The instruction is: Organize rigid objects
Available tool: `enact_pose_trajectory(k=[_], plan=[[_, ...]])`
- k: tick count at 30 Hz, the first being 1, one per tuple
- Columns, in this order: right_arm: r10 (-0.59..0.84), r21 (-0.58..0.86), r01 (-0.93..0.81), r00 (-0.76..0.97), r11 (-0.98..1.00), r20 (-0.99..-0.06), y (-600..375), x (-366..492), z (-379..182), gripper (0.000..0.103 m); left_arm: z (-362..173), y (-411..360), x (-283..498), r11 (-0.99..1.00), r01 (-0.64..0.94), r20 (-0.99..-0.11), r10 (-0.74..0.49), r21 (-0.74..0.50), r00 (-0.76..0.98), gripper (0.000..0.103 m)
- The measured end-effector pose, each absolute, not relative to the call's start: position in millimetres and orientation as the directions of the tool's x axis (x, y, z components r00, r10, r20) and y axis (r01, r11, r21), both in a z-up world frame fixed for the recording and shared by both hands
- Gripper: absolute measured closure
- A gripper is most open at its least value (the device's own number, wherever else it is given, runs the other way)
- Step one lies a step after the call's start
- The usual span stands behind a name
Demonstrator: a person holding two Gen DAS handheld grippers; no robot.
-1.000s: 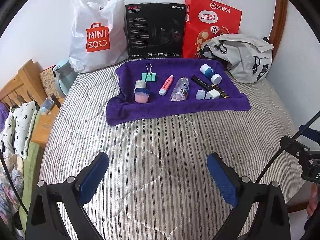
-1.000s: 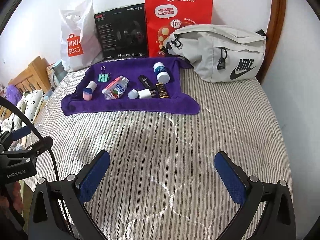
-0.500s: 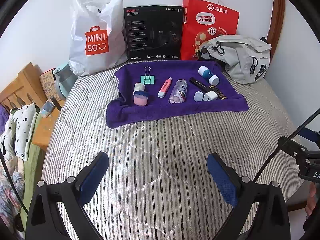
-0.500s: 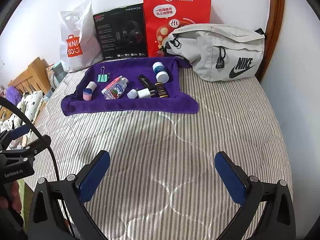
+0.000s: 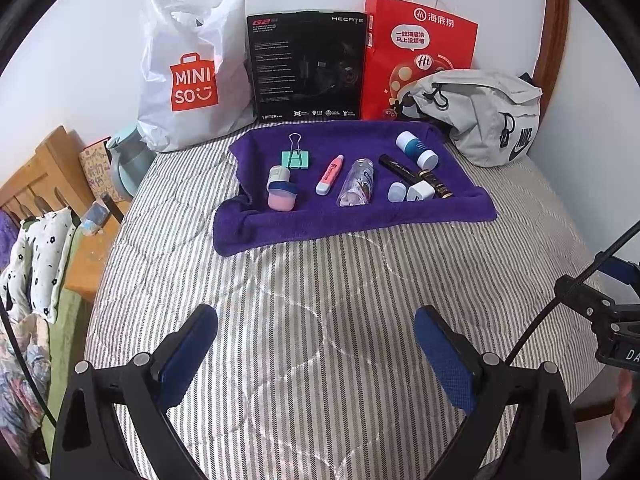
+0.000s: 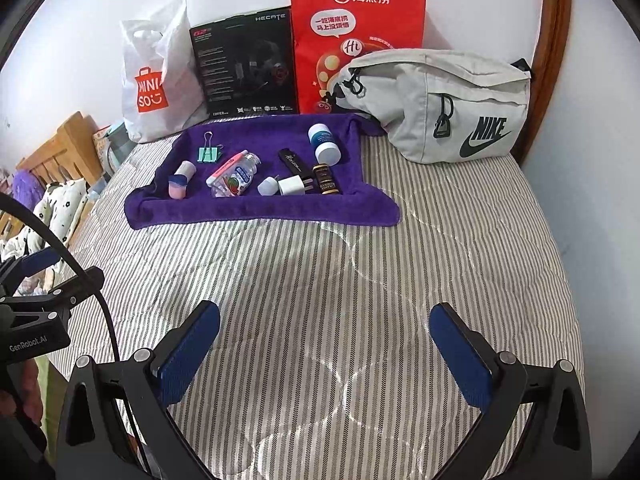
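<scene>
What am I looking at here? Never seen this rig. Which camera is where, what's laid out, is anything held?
No robot arm: a person holds a two-finger gripper in each hand, each with a fisheye camera looking along its fingers. One picture is from the left gripper, the other from the right gripper. Both hover open over a striped quilted bed, holding nothing.

On a purple towel lie a mint binder clip, a pink highlighter pen, a clear plastic bottle, a white plug adapter, a white-and-teal tube and other small items.

Behind stand a white plastic shopping bag, a black box, a red paper bag and a grey waist bag.
</scene>
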State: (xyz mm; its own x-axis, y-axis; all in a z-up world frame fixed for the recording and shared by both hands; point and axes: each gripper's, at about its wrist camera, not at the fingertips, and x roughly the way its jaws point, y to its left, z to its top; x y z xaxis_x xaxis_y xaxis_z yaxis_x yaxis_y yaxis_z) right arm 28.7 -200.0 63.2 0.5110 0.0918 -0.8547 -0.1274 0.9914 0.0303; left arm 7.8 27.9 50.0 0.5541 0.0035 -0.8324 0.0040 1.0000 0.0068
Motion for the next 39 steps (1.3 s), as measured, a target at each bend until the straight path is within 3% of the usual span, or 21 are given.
enact_pose_trajectory(k=[39], plan=[[0.079,0.016,-0.128,0.508,0.992,-0.858,-199.1,26.8,65.3,0.000,53.3,29.2,9.9,1.000,0.000,-0.830,0.003,0.004,0.557,0.004]])
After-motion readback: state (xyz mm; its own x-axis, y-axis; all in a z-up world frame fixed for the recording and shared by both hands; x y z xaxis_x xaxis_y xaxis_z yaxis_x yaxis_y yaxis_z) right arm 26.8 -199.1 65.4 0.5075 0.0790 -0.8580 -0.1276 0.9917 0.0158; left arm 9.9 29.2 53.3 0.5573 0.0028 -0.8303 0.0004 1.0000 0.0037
